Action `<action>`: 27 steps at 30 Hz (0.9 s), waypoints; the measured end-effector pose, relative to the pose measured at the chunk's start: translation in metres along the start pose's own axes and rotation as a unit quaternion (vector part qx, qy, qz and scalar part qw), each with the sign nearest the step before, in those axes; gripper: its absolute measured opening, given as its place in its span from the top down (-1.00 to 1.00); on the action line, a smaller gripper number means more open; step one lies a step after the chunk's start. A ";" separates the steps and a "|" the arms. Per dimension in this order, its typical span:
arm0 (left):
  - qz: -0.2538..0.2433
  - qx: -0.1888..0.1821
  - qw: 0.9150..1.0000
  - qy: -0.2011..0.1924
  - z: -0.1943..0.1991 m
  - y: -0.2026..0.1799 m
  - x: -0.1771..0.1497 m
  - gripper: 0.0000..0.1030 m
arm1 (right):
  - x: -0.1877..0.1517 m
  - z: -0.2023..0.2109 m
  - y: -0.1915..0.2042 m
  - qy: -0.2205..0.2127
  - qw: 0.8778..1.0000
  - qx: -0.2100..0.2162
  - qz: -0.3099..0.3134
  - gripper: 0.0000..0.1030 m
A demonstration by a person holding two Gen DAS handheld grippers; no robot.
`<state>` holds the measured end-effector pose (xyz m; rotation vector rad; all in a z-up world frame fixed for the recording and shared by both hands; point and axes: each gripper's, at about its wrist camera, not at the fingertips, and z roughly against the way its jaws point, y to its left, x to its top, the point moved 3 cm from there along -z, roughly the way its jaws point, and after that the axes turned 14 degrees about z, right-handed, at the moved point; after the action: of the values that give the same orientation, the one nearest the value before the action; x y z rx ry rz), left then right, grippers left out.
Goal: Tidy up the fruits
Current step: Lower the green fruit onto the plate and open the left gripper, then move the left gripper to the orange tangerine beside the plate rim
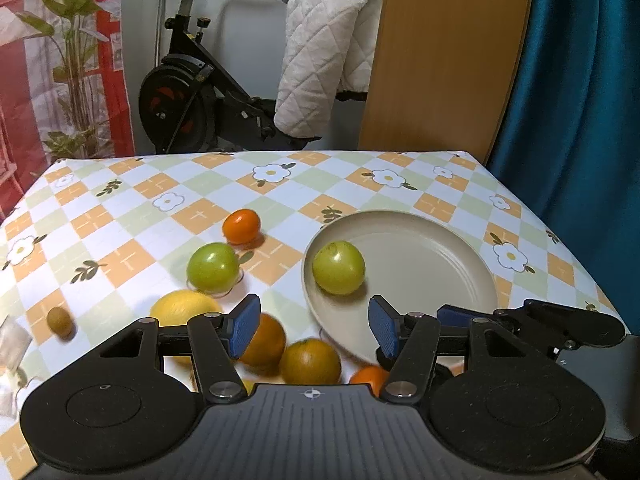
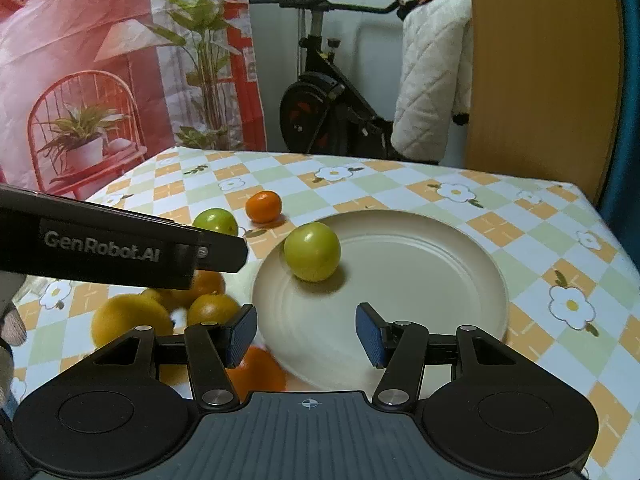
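Observation:
A beige plate (image 1: 432,272) (image 2: 420,272) lies on the checked tablecloth with one green fruit (image 1: 339,267) (image 2: 312,252) on its left side. Left of the plate, on the cloth, lie another green fruit (image 1: 213,267) (image 2: 216,221), a small orange one (image 1: 241,226) (image 2: 263,207), a lemon (image 1: 184,308) (image 2: 128,320), three oranges (image 1: 310,362) (image 2: 212,308) and a tiny olive-brown fruit (image 1: 60,322). My left gripper (image 1: 314,328) hangs open above the oranges, at the plate's near-left rim. My right gripper (image 2: 306,334) is open over the plate's near part. Neither holds anything.
In the right wrist view the left tool's black body (image 2: 120,246) crosses in from the left above the oranges. The table ends at the far edge (image 1: 280,153) and at the right by a blue curtain (image 1: 580,120). An exercise bike (image 1: 188,92) and wooden board (image 1: 440,60) stand behind.

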<state>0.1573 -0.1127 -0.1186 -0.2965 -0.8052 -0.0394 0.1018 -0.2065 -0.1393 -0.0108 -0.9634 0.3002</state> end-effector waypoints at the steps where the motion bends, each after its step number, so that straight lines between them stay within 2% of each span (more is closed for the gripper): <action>1: 0.003 0.000 1.000 0.000 0.002 0.002 -0.001 -0.21 | -0.001 0.003 0.002 -0.002 1.000 -0.002 0.004 0.01; 6: 0.000 0.014 1.000 0.008 0.007 0.006 -0.008 -0.21 | -0.006 0.013 0.014 -0.002 0.999 -0.004 0.034 0.01; 11: 0.000 -0.005 1.000 0.017 0.011 0.007 -0.015 -0.19 | -0.009 0.018 0.025 0.000 0.999 0.004 0.048 0.01; 16: 0.052 -0.012 0.999 0.002 0.014 0.021 -0.017 -0.18 | -0.014 0.018 0.034 0.007 0.998 0.018 0.059 0.02; 20: 0.085 0.002 0.996 0.009 0.011 0.032 -0.020 -0.18 | -0.017 0.018 0.038 0.012 0.998 0.028 0.059 0.05; 27: 0.083 -0.012 0.996 0.002 0.012 0.029 -0.023 -0.18 | -0.022 0.016 0.037 0.016 0.998 0.043 0.047 0.12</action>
<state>0.1374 -0.0837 -0.1343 -0.3856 -0.7739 0.1070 0.0684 -0.1782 -0.1531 0.0186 -0.9183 0.4271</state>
